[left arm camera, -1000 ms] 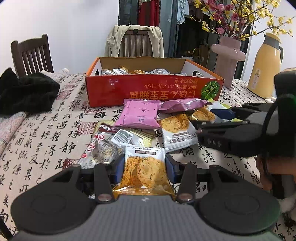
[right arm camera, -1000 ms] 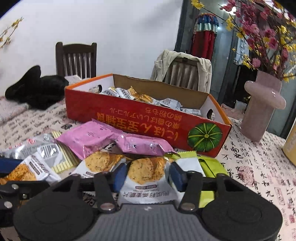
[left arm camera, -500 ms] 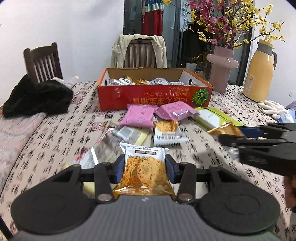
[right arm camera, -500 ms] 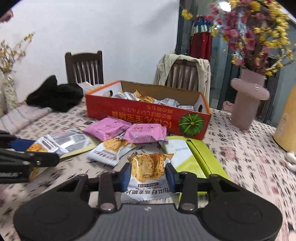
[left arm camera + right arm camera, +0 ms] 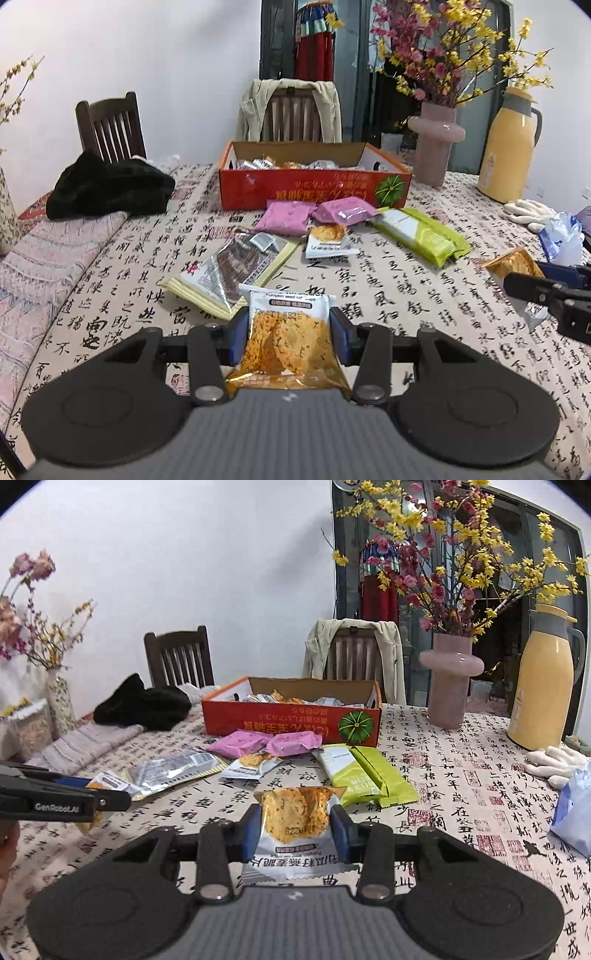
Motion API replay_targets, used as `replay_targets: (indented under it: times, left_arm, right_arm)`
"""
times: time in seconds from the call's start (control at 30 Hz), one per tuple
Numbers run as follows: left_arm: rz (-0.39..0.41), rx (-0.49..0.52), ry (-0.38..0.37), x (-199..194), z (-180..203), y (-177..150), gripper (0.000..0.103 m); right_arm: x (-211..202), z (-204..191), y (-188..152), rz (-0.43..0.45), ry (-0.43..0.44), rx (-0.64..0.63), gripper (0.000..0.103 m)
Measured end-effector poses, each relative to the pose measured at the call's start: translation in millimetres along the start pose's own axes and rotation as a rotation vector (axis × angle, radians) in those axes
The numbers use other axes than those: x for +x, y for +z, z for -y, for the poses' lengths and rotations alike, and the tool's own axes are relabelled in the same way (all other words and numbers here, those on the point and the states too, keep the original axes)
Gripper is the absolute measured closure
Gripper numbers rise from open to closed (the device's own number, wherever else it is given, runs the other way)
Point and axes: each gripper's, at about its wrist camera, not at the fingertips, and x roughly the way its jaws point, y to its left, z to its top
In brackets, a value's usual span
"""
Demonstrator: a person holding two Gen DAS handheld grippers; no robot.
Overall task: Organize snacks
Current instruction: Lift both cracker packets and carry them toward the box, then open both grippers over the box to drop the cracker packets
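My left gripper [image 5: 288, 332] is shut on a white and orange cracker packet [image 5: 290, 339], held above the table. A second cracker packet [image 5: 295, 819] of the same kind sits pinched in my right gripper [image 5: 295, 825], also off the table. The orange snack box [image 5: 314, 184] stands at the far side of the table with several wrapped snacks inside. In front of it lie two pink packets [image 5: 314, 216], one more cracker packet [image 5: 328, 240], a green packet [image 5: 421, 230] and a silver and yellow packet [image 5: 232, 273]. The right gripper shows at the right edge of the left wrist view.
A pink vase [image 5: 450, 686] with flowers and a yellow thermos [image 5: 543, 690] stand at the back right. White gloves [image 5: 554, 762] and a blue bag [image 5: 576, 808] lie at the right edge. Black clothing [image 5: 110, 188] rests at the left, two chairs behind the table.
Both grippers have pulled back from the box and risen, each carrying its cracker packet. The right one lifted its packet off the pile. The snack pile now lies farther away.
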Motion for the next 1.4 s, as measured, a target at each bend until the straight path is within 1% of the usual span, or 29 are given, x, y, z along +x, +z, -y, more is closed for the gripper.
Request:
replay_targets:
  times: [0.13, 0.27, 0.33, 0.43, 0.6, 0.77, 0.83, 0.9, 1.0, 1.1, 1.17, 1.2, 1.27, 1.4]
  left_arm:
    - [0.013, 0.015, -0.007, -5.2, 8.1, 2.0, 0.057]
    - [0.019, 0.01, -0.02, -5.3, 9.7, 6.5, 0.057]
    - [0.025, 0.004, -0.037, -3.7, 9.1, 12.8, 0.057]
    - [0.053, 0.01, -0.049, 0.5, 9.1, 27.8, 0.057]
    - [0.119, 0.028, -0.066, 17.8, 6.6, 67.1, 0.057]
    - [0.155, -0.001, -0.115, 49.3, -5.9, 125.6, 0.057]
    - [0.183, 0.003, -0.124, 65.6, -9.0, 152.0, 0.057]
    - [0.195, 0.0, -0.137, 83.4, -11.3, 173.9, 0.057]
    - [0.184, 0.004, -0.159, 119.5, -11.6, 206.2, 0.057]
    - [0.159, 0.002, -0.144, 165.6, -12.4, 232.6, 0.057]
    - [0.12, -0.018, -0.158, 196.0, -16.1, 245.9, 0.057]
    - [0.088, -0.027, -0.179, 214.8, -17.5, 251.9, 0.057]
    - [0.039, -0.057, -0.189, 248.4, -22.0, 258.1, 0.057]
    - [-0.06, -0.087, -0.189, 312.1, -28.0, 253.6, 0.057]
  right_arm:
    - [-6.8, -0.1, -0.3, 0.012, 0.019, 0.007, 0.064]
    - [-4.6, 1.1, 2.0, 0.016, 0.03, 0.015, 0.064]
    - [-1.9, 0.3, 5.7, 0.022, 0.038, 0.018, 0.064]
    - [2.4, 3.0, 17.4, 0.061, 0.059, 0.035, 0.064]
    - [16.3, 14.9, 57.1, 0.125, 0.118, 0.075, 0.064]
    - [48.5, 30.2, 109.6, 0.174, 0.155, 0.115, 0.064]
    - [68.5, 35.2, 128.9, 0.183, 0.172, 0.133, 0.064]
    - [90.6, 39.4, 146.1, 0.189, 0.187, 0.148, 0.064]
    - [137.4, 47.7, 171.2, 0.17, 0.203, 0.183, 0.064]
    - [187.7, 52.7, 188.9, 0.137, 0.194, 0.21, 0.064]
    - [221.9, 53.8, 196.2, 0.099, 0.188, 0.226, 0.064]
    - [239.7, 52.8, 198.2, 0.077, 0.18, 0.226, 0.064]
    - [275.8, 52.0, 197.3, 0.029, 0.15, 0.228, 0.064]
    - [336.2, 53.6, 181.4, -0.069, 0.118, 0.238, 0.064]
